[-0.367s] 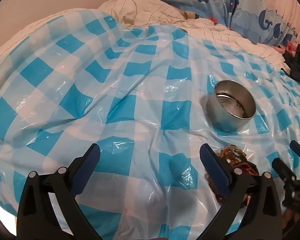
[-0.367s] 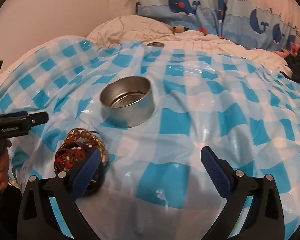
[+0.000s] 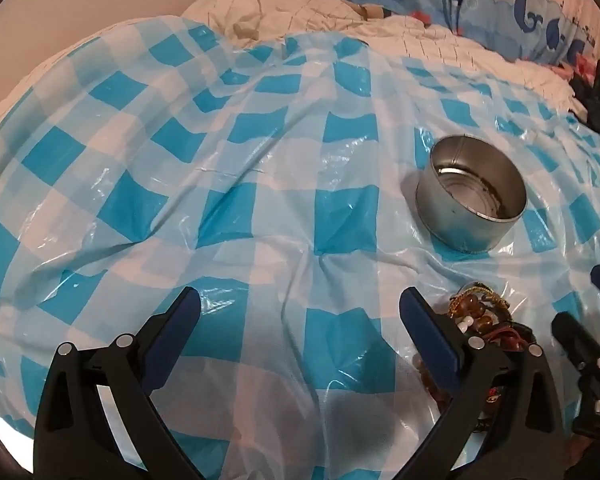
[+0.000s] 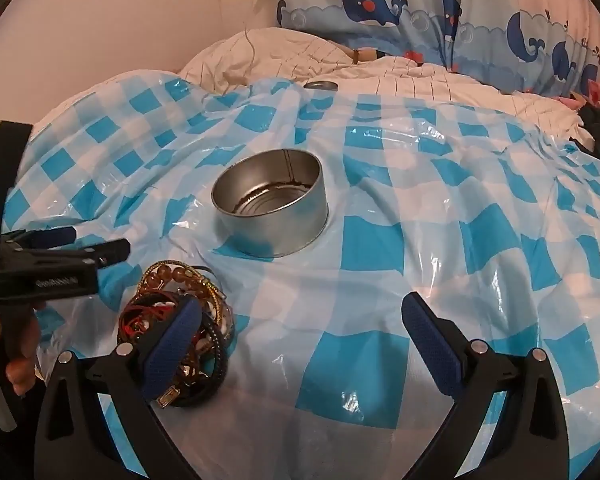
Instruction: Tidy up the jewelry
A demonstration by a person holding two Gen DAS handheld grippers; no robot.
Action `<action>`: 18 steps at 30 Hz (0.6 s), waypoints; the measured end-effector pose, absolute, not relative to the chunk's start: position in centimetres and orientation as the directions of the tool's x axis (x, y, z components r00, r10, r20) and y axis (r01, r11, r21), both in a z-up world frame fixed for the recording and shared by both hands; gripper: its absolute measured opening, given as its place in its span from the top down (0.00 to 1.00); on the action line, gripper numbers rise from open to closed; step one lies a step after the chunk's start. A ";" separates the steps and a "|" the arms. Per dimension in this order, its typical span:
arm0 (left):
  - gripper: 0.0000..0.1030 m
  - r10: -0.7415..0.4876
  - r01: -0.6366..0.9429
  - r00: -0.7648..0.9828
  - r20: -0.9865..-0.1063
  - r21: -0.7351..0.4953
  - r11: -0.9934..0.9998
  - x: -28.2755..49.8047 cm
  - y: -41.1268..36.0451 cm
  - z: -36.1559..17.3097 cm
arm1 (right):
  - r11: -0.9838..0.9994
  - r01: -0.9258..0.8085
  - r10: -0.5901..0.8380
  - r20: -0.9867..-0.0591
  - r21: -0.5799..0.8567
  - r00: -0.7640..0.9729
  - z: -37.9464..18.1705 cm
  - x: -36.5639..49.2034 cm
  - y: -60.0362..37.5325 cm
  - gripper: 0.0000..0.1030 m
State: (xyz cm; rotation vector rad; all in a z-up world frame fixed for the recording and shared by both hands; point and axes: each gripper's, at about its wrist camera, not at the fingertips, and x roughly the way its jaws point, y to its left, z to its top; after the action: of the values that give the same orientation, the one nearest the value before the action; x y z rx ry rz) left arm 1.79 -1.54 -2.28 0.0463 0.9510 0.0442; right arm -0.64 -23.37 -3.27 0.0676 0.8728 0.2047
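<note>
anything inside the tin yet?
No jewelry: the tin shows only its bare ridged metal bottom with a dark rim of residue. Its near wall hides a strip of the floor. The jewelry pile lies on the checked sheet beside it.

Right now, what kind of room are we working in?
Most likely a bedroom: the checked plastic sheet is spread over a bed, with a white quilt and whale-print bedding behind the metal tin.

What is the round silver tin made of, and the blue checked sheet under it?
The round silver tin looks like bare metal: dull grey shine, thin rim, ridged bottom. The blue-and-white checked sheet seems thin plastic: glossy glints and crinkly wrinkles.
</note>
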 end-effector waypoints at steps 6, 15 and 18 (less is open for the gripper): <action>0.07 0.041 0.006 0.575 -0.817 0.055 0.998 2.0 -3.4 -2.5 | 0.982 -0.139 0.185 -0.745 0.124 0.641 -2.7 -1.6 -22.9 0.07; 0.07 0.044 -0.043 0.596 -0.802 0.023 0.999 1.8 -1.9 -2.4 | 0.983 -0.150 0.175 -0.753 0.102 0.635 -3.0 -2.0 -22.1 0.07; 0.07 0.030 -0.044 0.588 -0.808 0.005 0.999 1.9 -1.7 -2.6 | 0.982 -0.151 0.182 -0.757 0.111 0.628 -3.2 -2.0 -22.1 0.07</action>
State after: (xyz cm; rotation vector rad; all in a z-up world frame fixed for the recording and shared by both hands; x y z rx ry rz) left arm 1.86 -1.70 -2.58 -0.0162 0.9411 0.0434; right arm -2.02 -22.13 -3.25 0.0381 0.8711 0.1904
